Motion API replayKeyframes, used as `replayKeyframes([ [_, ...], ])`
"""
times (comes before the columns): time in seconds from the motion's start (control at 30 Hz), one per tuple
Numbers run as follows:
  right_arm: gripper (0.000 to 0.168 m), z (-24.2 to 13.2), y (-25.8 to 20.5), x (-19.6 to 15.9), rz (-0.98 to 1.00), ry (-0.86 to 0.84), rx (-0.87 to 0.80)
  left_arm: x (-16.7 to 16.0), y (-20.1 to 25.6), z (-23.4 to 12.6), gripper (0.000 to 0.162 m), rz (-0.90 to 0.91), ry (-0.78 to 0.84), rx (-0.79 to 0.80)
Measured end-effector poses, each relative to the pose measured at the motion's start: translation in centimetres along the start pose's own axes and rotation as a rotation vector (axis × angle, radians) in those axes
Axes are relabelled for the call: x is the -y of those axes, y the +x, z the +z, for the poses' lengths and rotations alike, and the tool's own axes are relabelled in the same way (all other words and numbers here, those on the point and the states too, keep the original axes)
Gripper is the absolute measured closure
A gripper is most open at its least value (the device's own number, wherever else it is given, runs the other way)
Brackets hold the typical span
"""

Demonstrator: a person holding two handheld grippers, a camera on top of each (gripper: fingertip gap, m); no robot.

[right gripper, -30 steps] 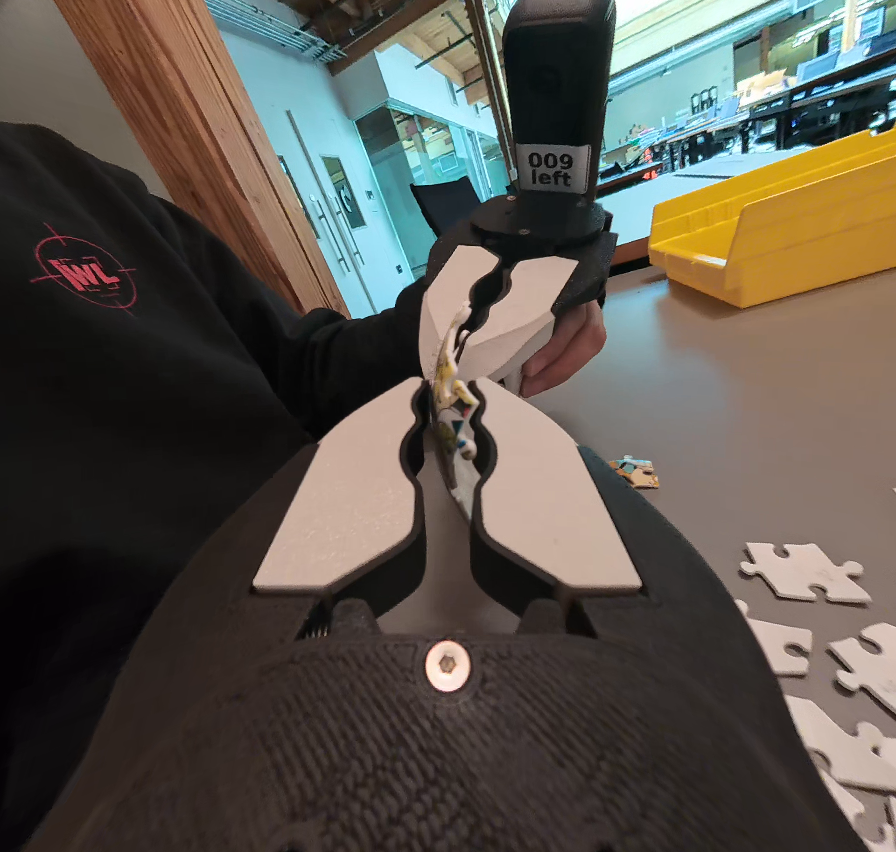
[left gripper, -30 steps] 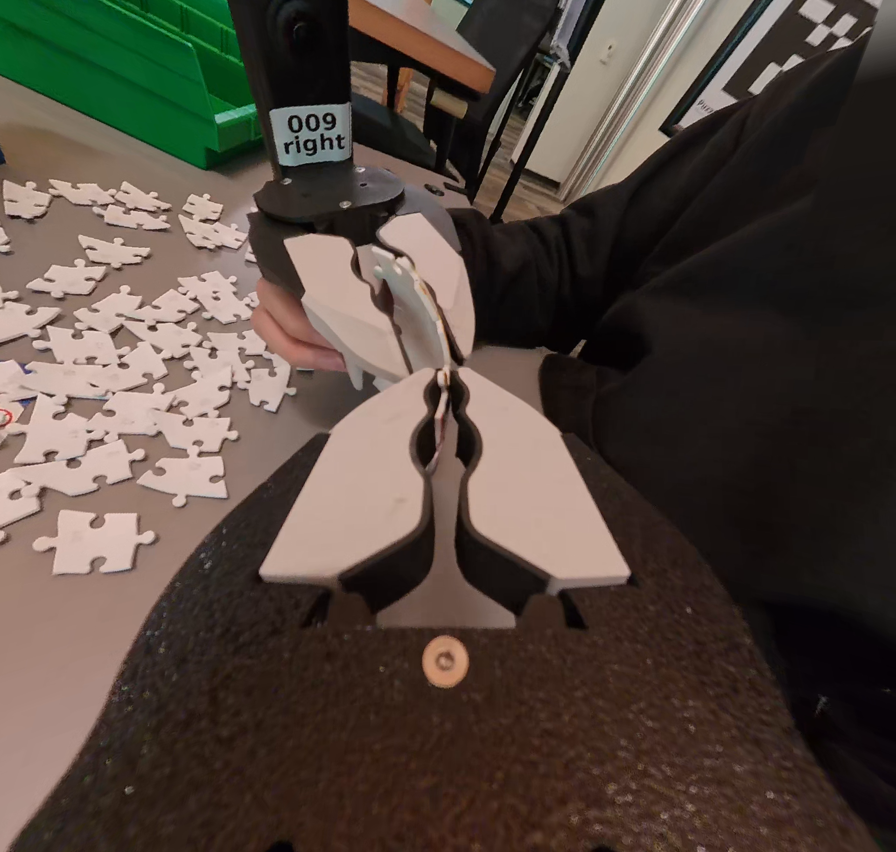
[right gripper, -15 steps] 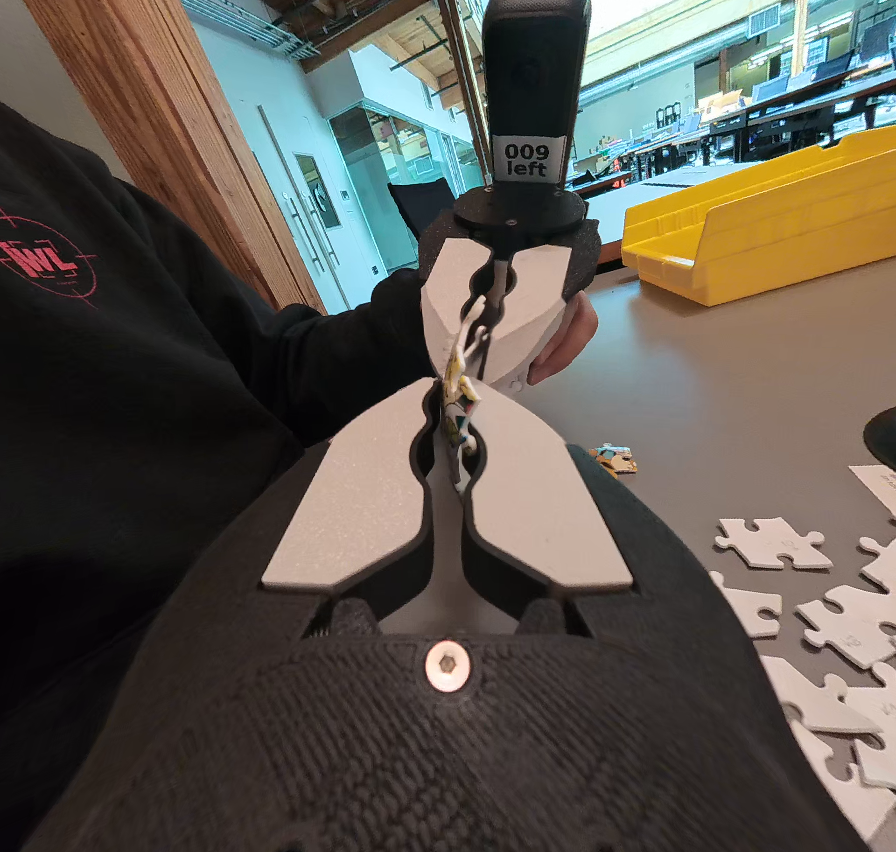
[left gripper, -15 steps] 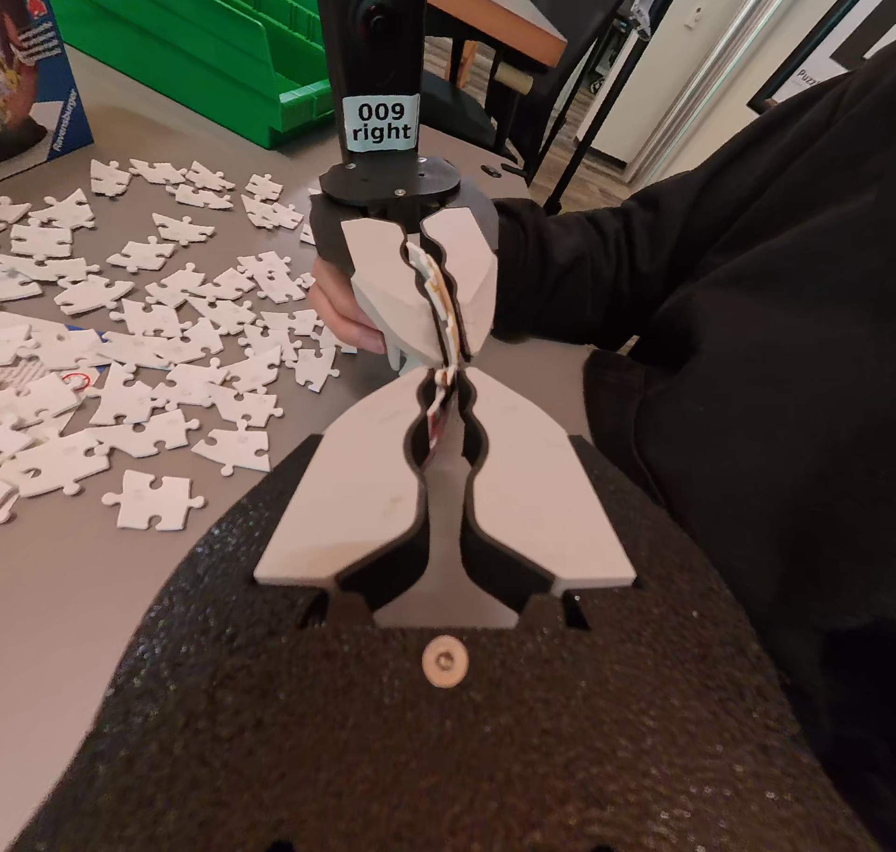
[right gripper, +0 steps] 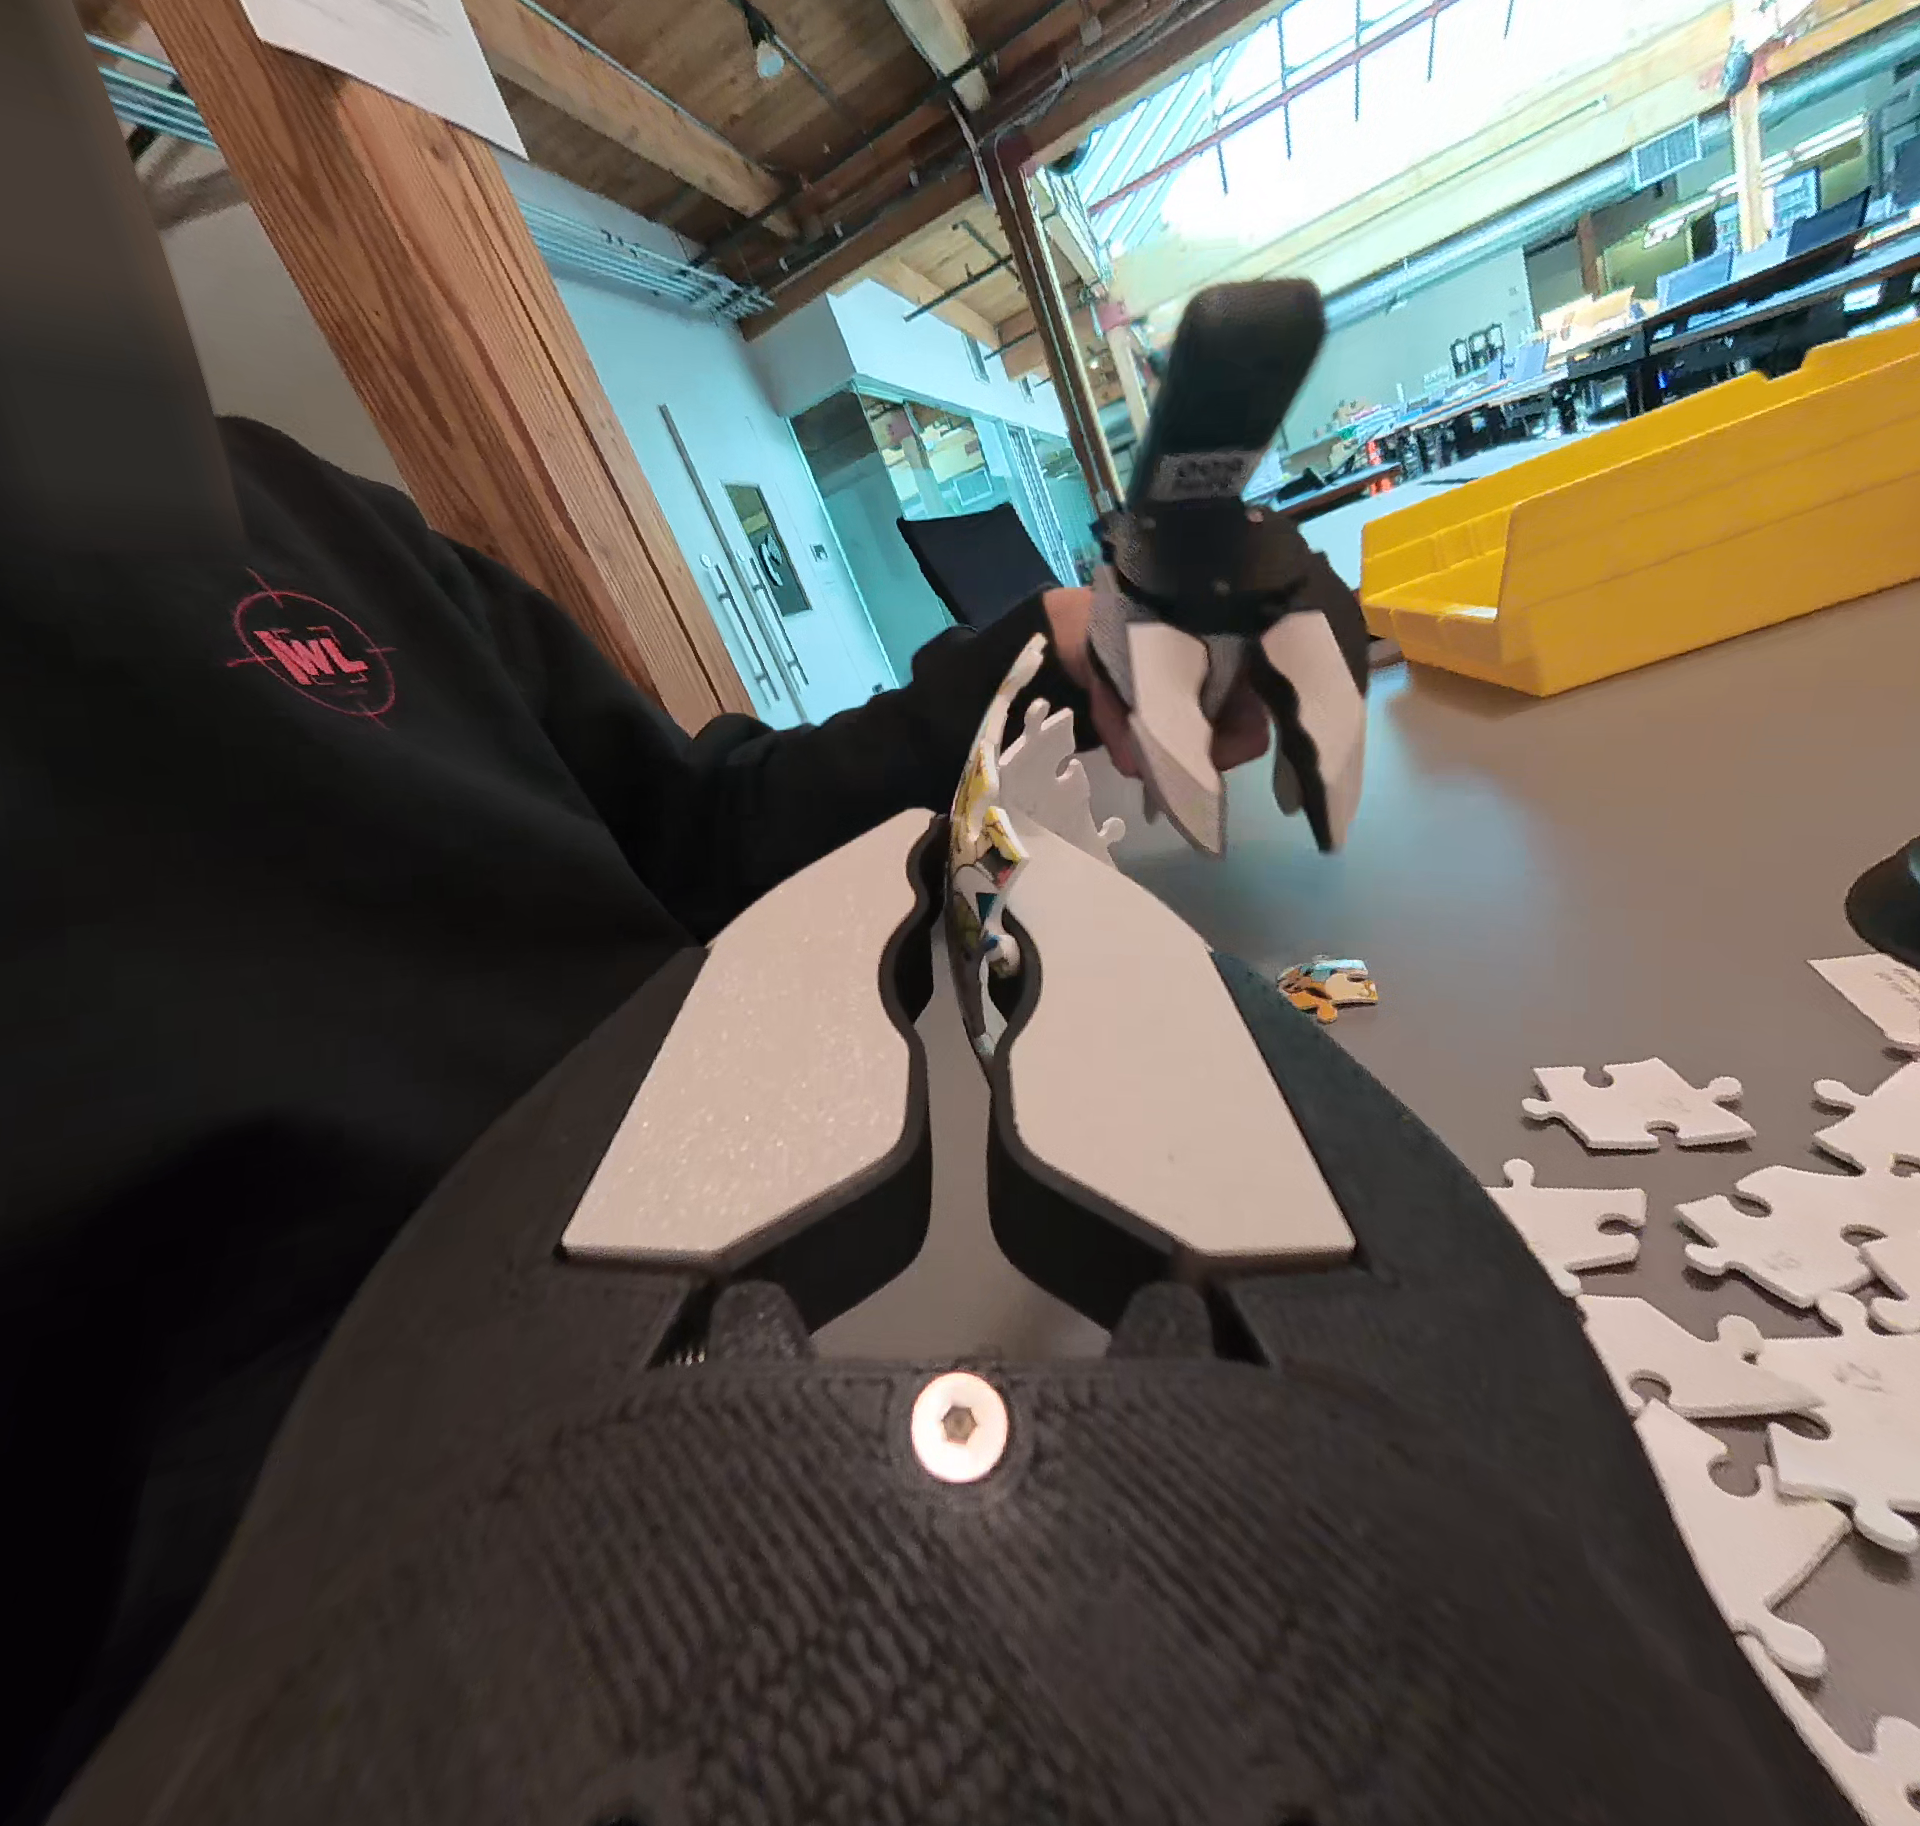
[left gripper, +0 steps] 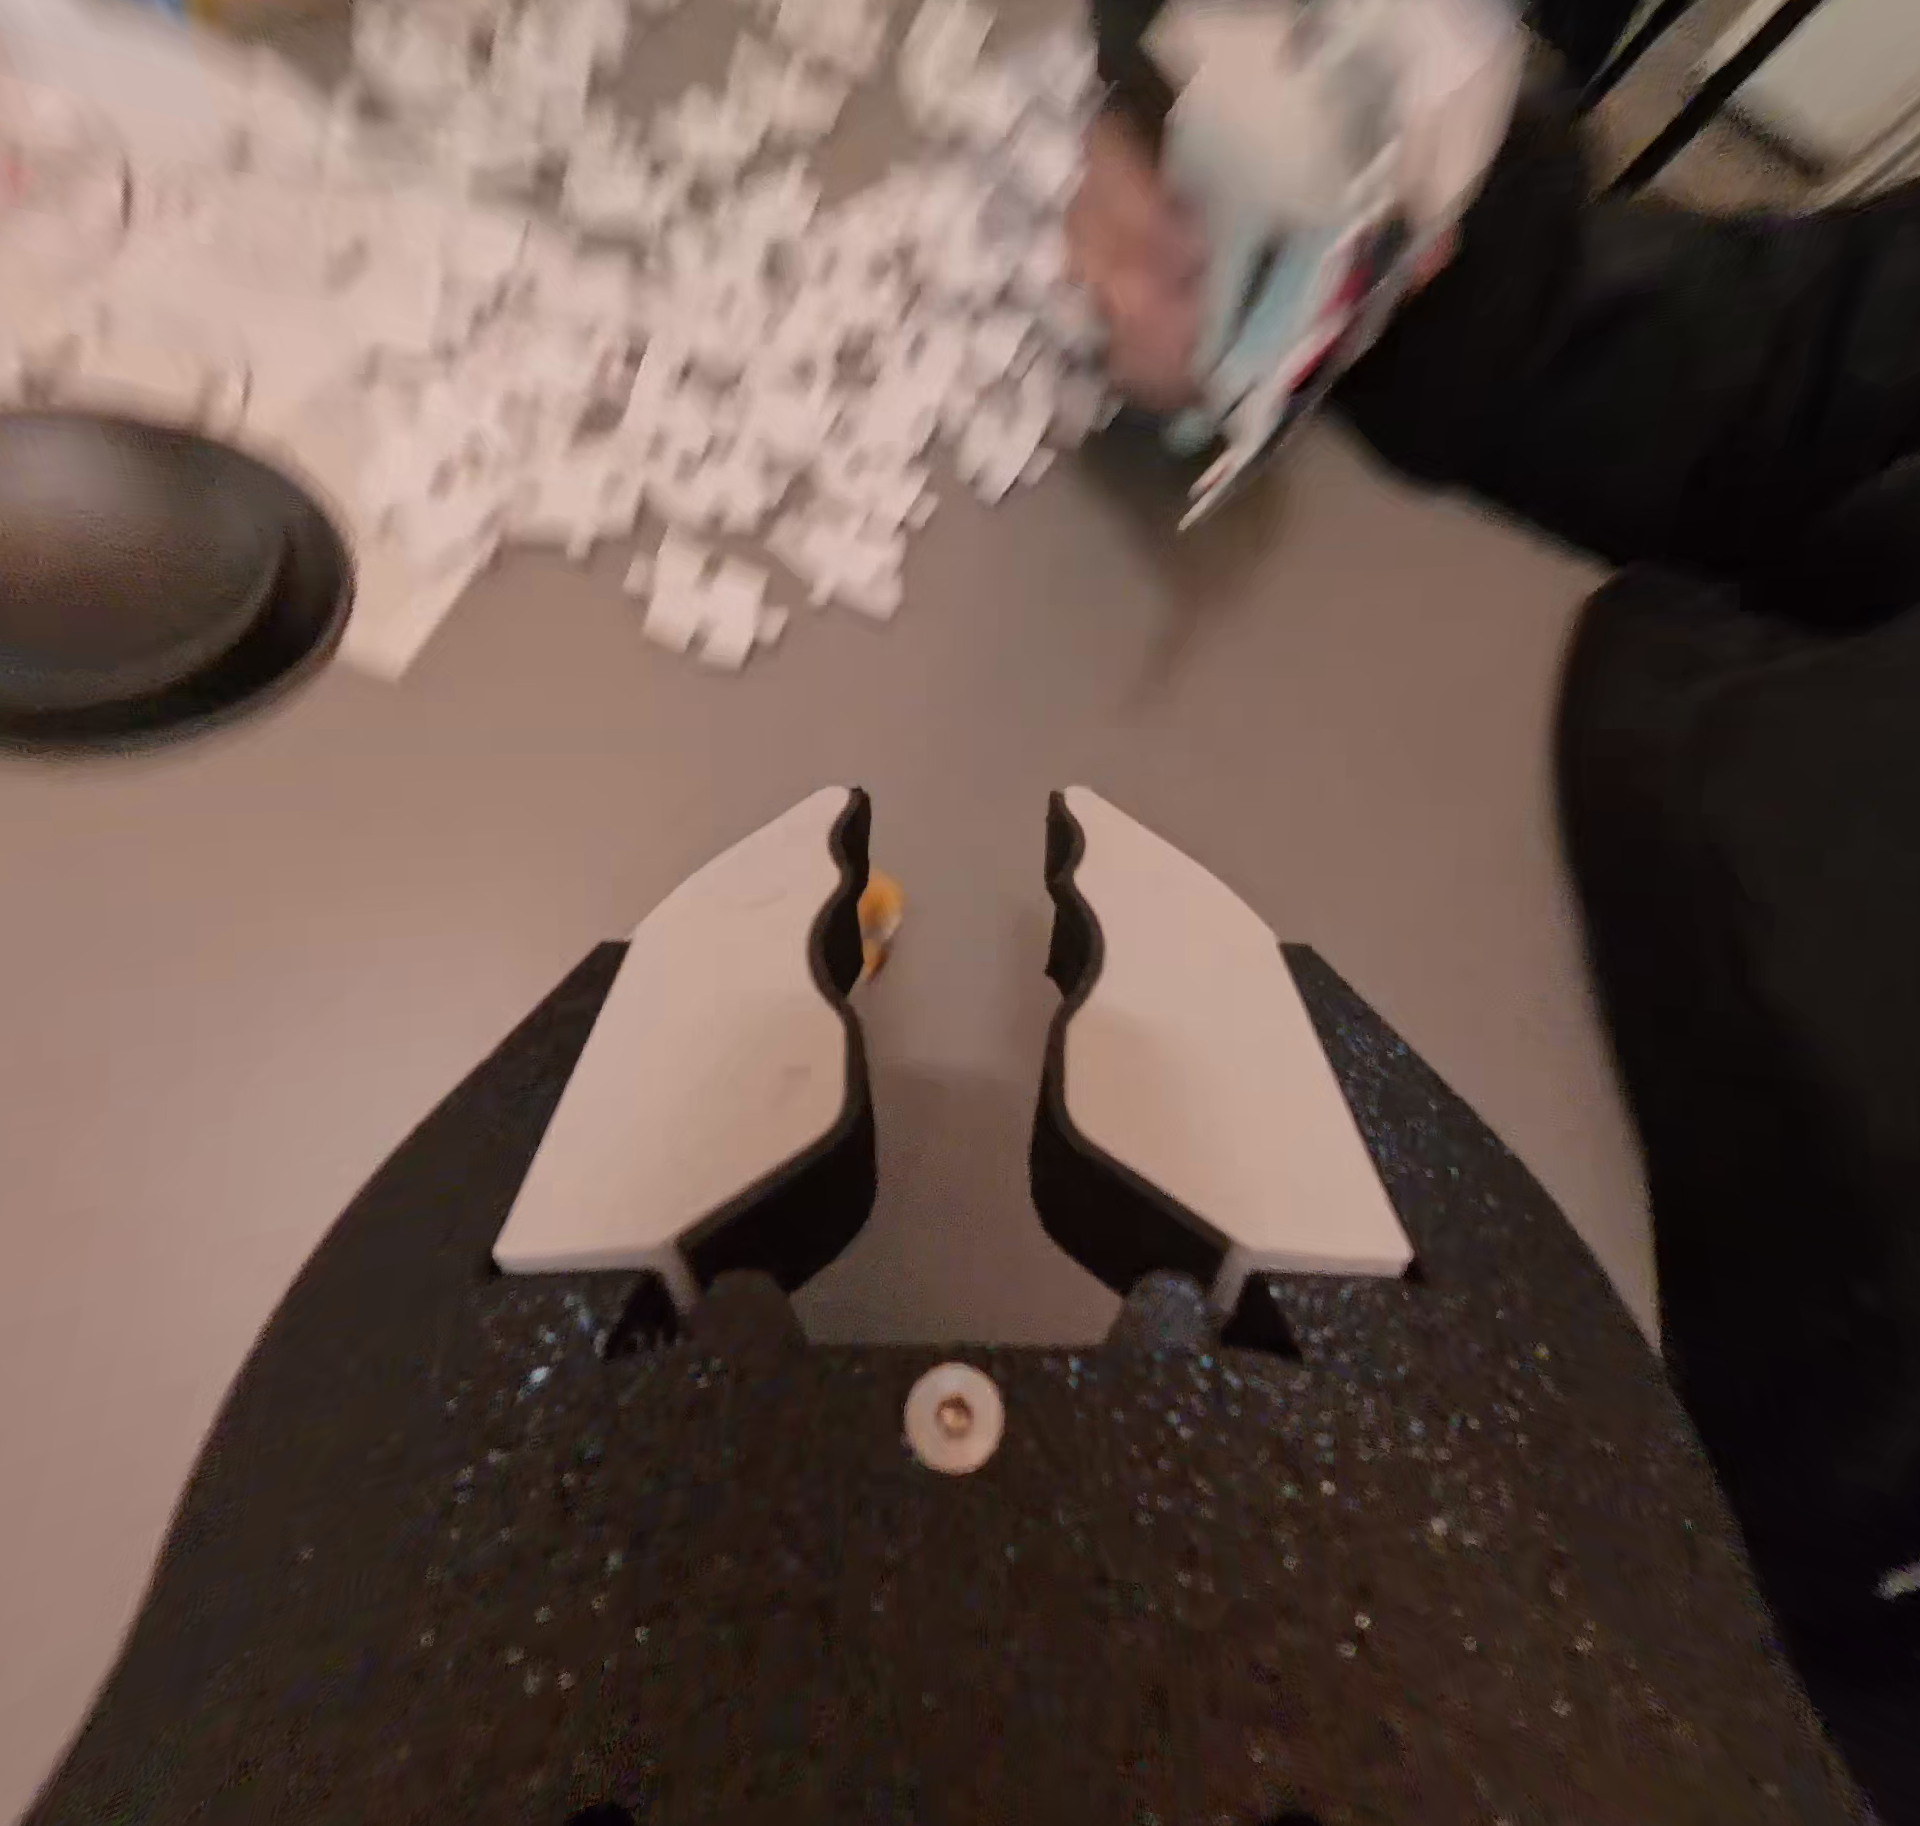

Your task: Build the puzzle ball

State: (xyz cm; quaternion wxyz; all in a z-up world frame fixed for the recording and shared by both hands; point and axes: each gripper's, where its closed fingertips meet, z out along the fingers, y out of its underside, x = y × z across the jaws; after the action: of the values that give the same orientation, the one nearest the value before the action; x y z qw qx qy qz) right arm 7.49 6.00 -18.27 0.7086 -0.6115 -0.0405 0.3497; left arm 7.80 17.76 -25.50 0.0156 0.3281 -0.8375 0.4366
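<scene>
While right tongs (right gripper: 971,877) clamp joined pieces (right gripper: 982,841), left tongs (left gripper: 956,810) gape above table (left gripper: 312,945).

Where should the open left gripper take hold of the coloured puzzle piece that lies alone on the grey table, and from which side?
The coloured puzzle piece lies flat, picture side up, apart from the white pieces. Being thin and flat, it probably offers only its outer edges. Bring the open left gripper down from above, steeply tilted, with one finger on each of two opposite edges, avoiding the tabs.
</scene>
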Motion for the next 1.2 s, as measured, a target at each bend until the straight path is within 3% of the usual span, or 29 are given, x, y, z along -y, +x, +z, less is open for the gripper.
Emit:
replayKeyframes([
  [0.1, 0.164, -0.2, 0.0, 0.1, 0.009, 0.013, 0.009, -2.8, -2.1, 0.6, 0.131, -0.026, -0.116, 0.037],
  [0.3, 0.163, -0.2, -0.5, 0.1, -0.008, 0.004, 0.026, -4.0, -2.7, 2.4, 0.125, 0.135, -0.124, 0.004],
  [0.53, 0.164, -0.1, -0.5, 0.2, 0.000, 0.012, 0.029, -3.7, -3.0, 3.2, 0.125, 0.235, -0.110, 0.112],
  [0.77, 0.164, 0.0, -0.4, 0.0, 0.016, 0.012, 0.032, -3.8, -2.1, 3.6, 0.135, 0.291, -0.101, 0.116],
  [1.07, 0.164, 0.0, -0.4, 0.2, 0.010, 0.021, 0.034, -2.5, -1.7, 3.4, 0.144, 0.594, -0.071, 0.326],
  [1.2, 0.164, 0.0, -0.5, 0.2, 0.005, 0.017, 0.032, -2.6, -0.7, 3.2, 0.151, 0.612, -0.045, 0.330],
])
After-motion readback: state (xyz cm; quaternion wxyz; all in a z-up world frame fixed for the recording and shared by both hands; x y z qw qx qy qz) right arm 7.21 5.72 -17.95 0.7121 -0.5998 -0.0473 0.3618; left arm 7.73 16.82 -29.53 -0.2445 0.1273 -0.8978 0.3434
